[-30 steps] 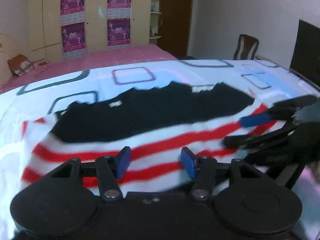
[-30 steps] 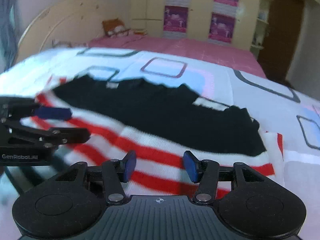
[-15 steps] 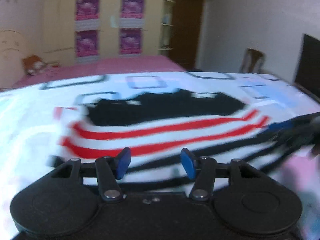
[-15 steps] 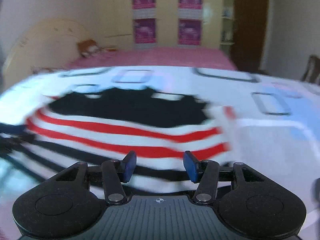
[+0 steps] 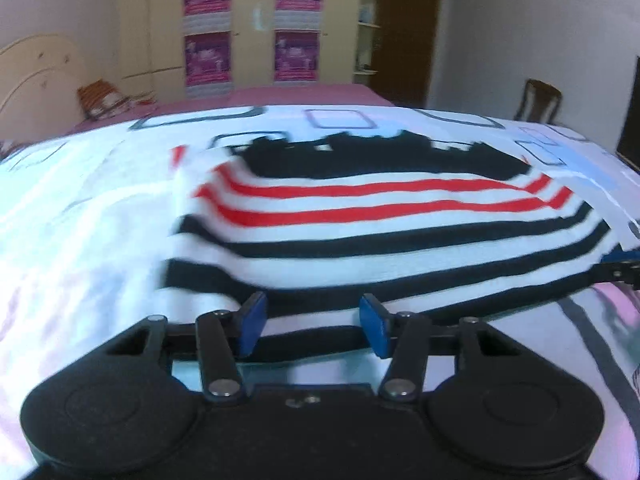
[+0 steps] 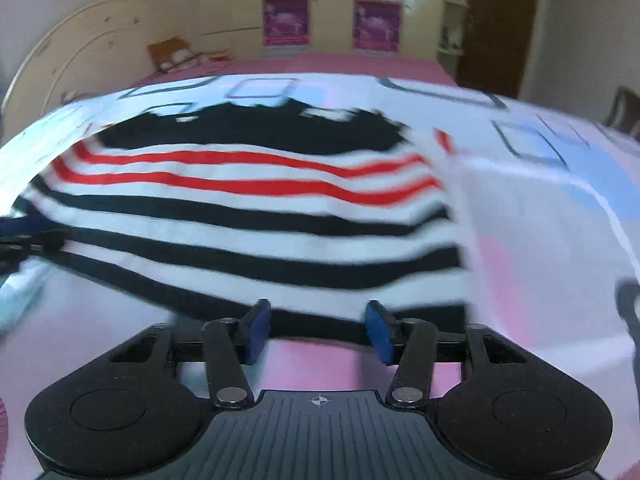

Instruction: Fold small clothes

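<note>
A small striped sweater (image 5: 380,216) lies flat on the bed, black at the far end, then red and white stripes, then black and white stripes near me. It also shows in the right wrist view (image 6: 248,208). My left gripper (image 5: 312,322) is open and empty, just above the sweater's near hem. My right gripper (image 6: 318,332) is open and empty at the near hem on the sweater's right side. The right gripper's tips show at the right edge of the left wrist view (image 5: 622,266). The left gripper's tips show at the left edge of the right wrist view (image 6: 28,236).
The bed sheet (image 5: 80,216) is white with grey and blue squares. A pink bed (image 5: 280,94) lies beyond it. A wardrobe with purple posters (image 5: 252,24) stands at the back. A wooden chair (image 5: 538,100) stands at the right.
Both grippers have pulled back toward me from over the red stripes to the near hem. The black and white stripes have come into view. Both stay open.
</note>
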The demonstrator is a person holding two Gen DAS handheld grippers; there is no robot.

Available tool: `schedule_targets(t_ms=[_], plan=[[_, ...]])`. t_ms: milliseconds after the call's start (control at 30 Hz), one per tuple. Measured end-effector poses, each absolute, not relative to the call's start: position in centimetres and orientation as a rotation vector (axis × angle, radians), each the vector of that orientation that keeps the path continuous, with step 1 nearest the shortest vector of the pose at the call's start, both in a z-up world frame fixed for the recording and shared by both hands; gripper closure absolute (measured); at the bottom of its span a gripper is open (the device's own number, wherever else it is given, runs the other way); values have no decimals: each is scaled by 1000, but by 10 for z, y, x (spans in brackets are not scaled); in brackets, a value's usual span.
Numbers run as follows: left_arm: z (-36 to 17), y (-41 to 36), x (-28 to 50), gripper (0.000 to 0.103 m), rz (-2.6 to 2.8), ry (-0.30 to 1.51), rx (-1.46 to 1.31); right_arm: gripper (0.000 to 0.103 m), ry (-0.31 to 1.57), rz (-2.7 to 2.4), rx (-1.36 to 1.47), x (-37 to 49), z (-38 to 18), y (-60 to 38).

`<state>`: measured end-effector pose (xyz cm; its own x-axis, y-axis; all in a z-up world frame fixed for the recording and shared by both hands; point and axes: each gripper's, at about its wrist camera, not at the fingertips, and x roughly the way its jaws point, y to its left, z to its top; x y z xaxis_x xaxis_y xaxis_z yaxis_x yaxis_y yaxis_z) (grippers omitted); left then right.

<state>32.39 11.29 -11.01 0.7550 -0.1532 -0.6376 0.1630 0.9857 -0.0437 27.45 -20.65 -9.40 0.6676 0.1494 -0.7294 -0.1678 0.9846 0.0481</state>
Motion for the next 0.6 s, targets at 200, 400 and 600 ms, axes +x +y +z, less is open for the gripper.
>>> schedule_targets(t_ms=[200,400,600], plan=[[-104,112,329,54,-155,706,17,69,799,145,-46,282,-83,-203],[-110,112,327,54,-156,708,33,69,840,141,-101,279,-93,-217],[-107,114,325,55,-154,706,21,69,841,154,-144,277,-91,-215]])
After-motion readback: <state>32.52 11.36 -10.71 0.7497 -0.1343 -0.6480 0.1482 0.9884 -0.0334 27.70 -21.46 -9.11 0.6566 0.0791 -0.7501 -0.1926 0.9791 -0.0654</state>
